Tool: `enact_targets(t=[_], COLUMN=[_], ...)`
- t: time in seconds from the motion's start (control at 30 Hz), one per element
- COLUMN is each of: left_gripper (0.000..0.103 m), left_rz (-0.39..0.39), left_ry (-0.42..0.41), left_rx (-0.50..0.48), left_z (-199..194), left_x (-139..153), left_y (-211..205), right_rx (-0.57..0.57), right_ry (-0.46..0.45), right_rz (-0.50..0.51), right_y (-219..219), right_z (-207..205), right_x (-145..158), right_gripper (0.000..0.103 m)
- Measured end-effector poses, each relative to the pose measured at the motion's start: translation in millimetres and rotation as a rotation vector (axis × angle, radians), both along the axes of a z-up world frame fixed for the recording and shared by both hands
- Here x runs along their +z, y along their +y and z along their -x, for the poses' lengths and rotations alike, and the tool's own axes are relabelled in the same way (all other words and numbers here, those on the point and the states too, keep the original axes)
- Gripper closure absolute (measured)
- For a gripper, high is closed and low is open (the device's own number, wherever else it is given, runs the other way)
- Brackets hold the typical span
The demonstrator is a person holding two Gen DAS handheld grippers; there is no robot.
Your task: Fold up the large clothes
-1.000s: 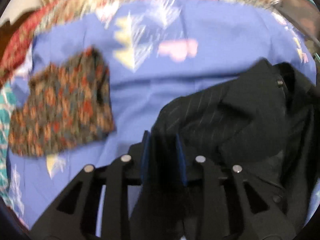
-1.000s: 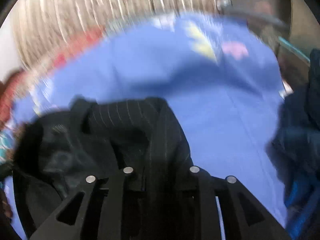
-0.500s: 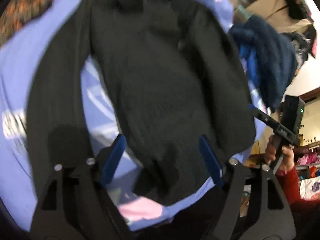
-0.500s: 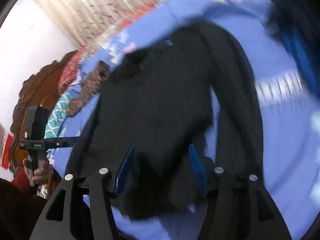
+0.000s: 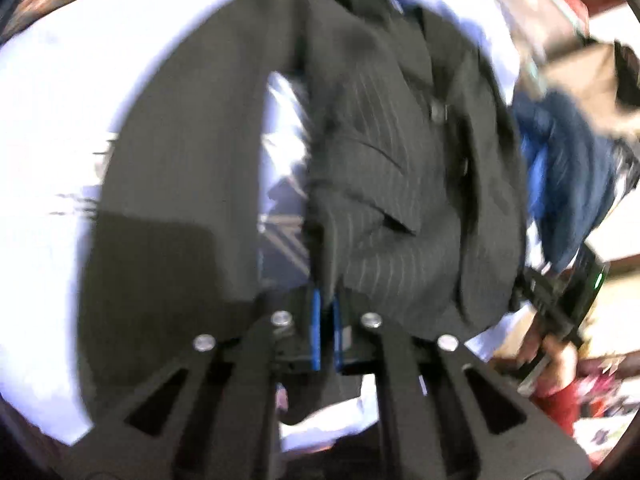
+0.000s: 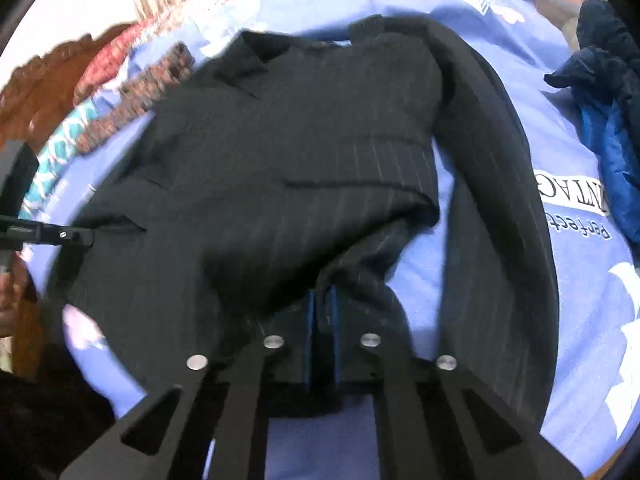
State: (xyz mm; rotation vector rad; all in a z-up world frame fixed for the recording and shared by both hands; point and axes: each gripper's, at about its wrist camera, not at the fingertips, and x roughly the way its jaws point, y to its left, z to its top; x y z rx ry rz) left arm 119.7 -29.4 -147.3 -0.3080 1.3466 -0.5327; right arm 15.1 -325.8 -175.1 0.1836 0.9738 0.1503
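Note:
A black pinstriped jacket point(image 5: 392, 168) lies spread front up on a blue bedsheet point(image 6: 500, 48), collar at the far end. My left gripper point(image 5: 326, 312) is shut on the jacket's near hem edge, next to one long sleeve point(image 5: 180, 184). My right gripper point(image 6: 321, 312) is shut on the hem of the same jacket point(image 6: 288, 160), with the other sleeve point(image 6: 492, 184) running along its right side. The right gripper also shows at the right edge of the left wrist view point(image 5: 560, 312).
A folded patterned cloth point(image 6: 132, 100) lies on the sheet at the far left. A dark blue garment point(image 6: 612, 128) is heaped at the right edge; it also shows in the left wrist view point(image 5: 568, 176). A carved wooden headboard point(image 6: 44, 84) and a curtain stand behind the bed.
Half a second ago both grippers were open over the spread jacket. Both have now closed on its near hem. A second ago they held it bunched.

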Motion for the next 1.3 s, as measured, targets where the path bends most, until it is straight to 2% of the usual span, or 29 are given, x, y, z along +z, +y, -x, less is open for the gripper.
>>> enact_targets(t=[0.1,0.13,0.2,0.27,0.37,0.4,0.43,0.47,0.53,0.57,0.6,0.63,0.67,0.7,0.8,0.9,0.97,1.1,1.2,1.27,1.3], left_gripper=[0.1,0.1,0.1,0.1,0.1,0.1,0.1,0.1,0.099,0.094,0.071,0.058,0.027,0.005,0.006,0.006,0.006,0.006,0.006,0.006,0.006], left_rz=[0.009,0.027,0.056,0.023,0.0,-0.011,-0.031,-0.047,-0.079,-0.095,-0.11,-0.157,-0.203,-0.228,-0.225,-0.145,-0.114,-0.091,-0.078,-0.04,-0.043], left_ry=[-0.053,-0.059,-0.049,-0.057,-0.013,-0.009,-0.017,-0.033,-0.114,-0.164,-0.215,-0.278,-0.335,-0.396,-0.48,-0.446,-0.412,-0.375,-0.382,-0.382,-0.385], left_rx=[0.054,0.056,0.044,-0.002,-0.086,-0.097,-0.085,-0.06,0.029,0.068,0.103,0.152,0.188,0.193,0.168,0.193,0.229,0.286,0.332,0.361,0.371], left_z=[13,22,38,63,82,86,84,83,81,81,83,83,84,86,93,93,92,95,100,102,101], left_x=[28,36,43,40,19,14,11,12,18,21,24,29,33,38,48,46,40,30,27,25,25], left_y=[43,56,61,60,55,54,63,67,92,99,115,126,135,143,163,164,165,179,202,220,225], right_rx=[0.046,0.056,0.045,-0.005,-0.202,-0.269,-0.308,-0.346,-0.396,-0.379,-0.35,-0.304,-0.263,-0.188,-0.017,0.13,0.201,0.281,0.227,0.193,0.192], right_ry=[-0.074,-0.096,-0.091,-0.024,0.202,0.266,0.285,0.221,0.1,0.049,0.017,-0.015,-0.036,-0.059,-0.054,0.006,0.042,0.112,0.204,0.265,0.271], right_rz=[-0.082,-0.065,0.034,0.15,0.341,0.365,0.303,0.145,-0.038,-0.099,-0.121,-0.129,-0.141,-0.179,-0.291,-0.37,-0.379,-0.255,-0.13,-0.116,-0.119], right_y=[18,26,34,22,-21,-34,-45,-55,-60,-53,-42,-26,-12,12,71,137,175,239,253,269,277], right_z=[30,49,74,97,109,111,116,122,124,116,104,91,80,62,23,-23,-44,-95,-125,-139,-146], right_x=[48,67,81,73,16,1,-5,1,18,28,36,44,50,57,61,52,44,13,-25,-46,-49], right_gripper=[0.079,0.079,0.079,0.079,0.079,0.079,0.079,0.078,0.063,0.057,0.044,0.031,0.027,0.023,0.021,0.021,0.021,0.021,0.021,0.021,0.031])
